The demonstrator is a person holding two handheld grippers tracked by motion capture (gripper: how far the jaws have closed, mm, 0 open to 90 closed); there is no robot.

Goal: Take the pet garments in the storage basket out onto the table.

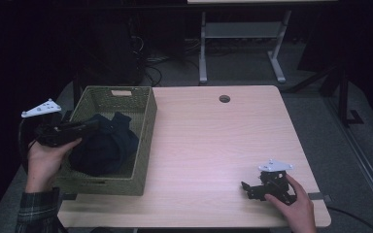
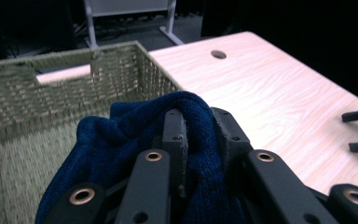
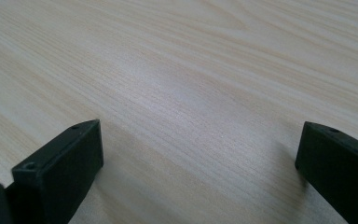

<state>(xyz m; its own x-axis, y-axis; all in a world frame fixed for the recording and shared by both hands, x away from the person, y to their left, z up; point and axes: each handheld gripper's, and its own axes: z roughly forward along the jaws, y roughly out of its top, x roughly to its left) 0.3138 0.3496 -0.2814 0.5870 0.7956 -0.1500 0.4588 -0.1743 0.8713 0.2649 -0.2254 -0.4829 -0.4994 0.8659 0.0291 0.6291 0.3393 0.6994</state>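
Note:
A dark blue knitted garment [image 1: 104,145] lies bunched inside a woven green basket [image 1: 148,121] at the table's left. My left gripper [image 1: 94,124] reaches over the basket's left wall and is shut on a fold of the blue garment [image 2: 182,112], which wraps over its jaws. Near the table's front right corner my right gripper [image 1: 246,188] rests low on the wood, held by a hand. In the right gripper view its jaws stand wide apart, open, with bare tabletop [image 3: 191,93] between them.
The light wooden table [image 1: 223,141] has a round cable hole [image 1: 224,99] near its far edge. The basket [image 2: 121,70] stands along the left edge. Beyond the table are a white desk frame [image 1: 243,43] and dark floor.

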